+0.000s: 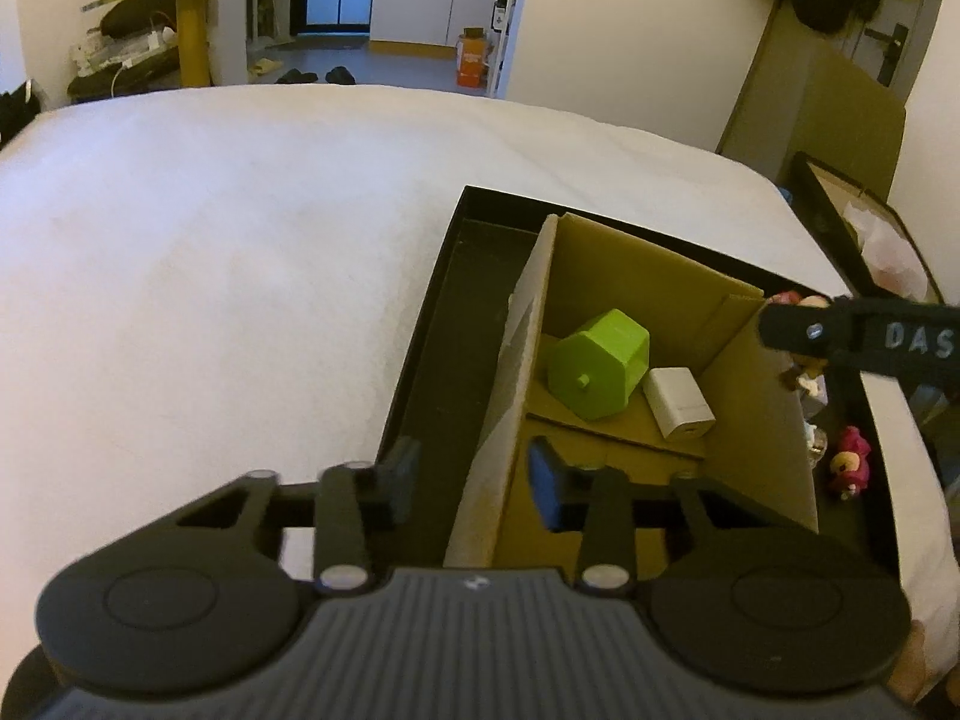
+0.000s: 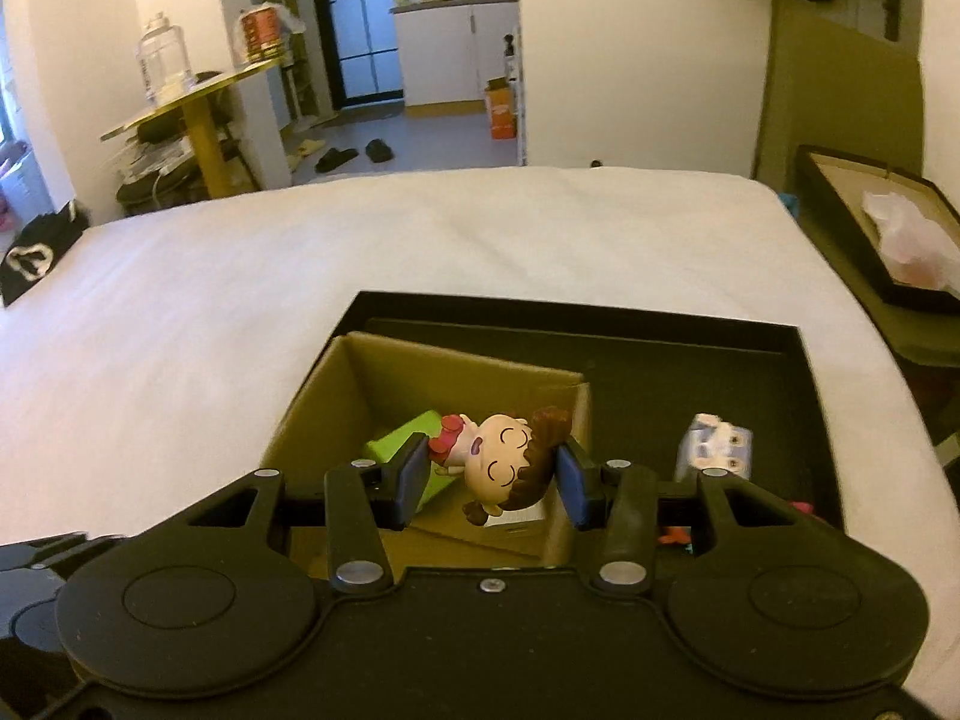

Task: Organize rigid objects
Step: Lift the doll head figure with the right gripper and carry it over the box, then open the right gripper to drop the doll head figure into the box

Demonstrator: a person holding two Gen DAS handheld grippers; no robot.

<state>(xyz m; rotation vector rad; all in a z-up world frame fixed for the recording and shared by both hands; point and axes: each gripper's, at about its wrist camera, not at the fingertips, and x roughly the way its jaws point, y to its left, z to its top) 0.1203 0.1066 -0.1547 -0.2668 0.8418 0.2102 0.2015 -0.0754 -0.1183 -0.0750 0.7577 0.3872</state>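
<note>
A black tray [image 1: 432, 312] lies on the white cover with an open cardboard box [image 1: 756, 420] inside it. A green hexagonal block [image 1: 600, 369] and a small white block [image 1: 681, 405] lie in the box. My left gripper [image 1: 474, 480] straddles the box's left wall, and a gap shows beside the left pad. My right gripper [image 2: 492, 477] is shut on a brown-haired doll figurine [image 2: 504, 462] and holds it over the box [image 2: 360, 372]. In the left wrist view the right gripper's finger [image 1: 810, 333] reaches in from the right edge.
A pink figurine [image 1: 849, 462] and a white-and-blue one [image 2: 714, 447] lie in the tray to the right of the box. A second black tray [image 2: 840, 204] with a plastic bag stands off the cover's right edge. White cover [image 1: 210, 270] stretches left and far.
</note>
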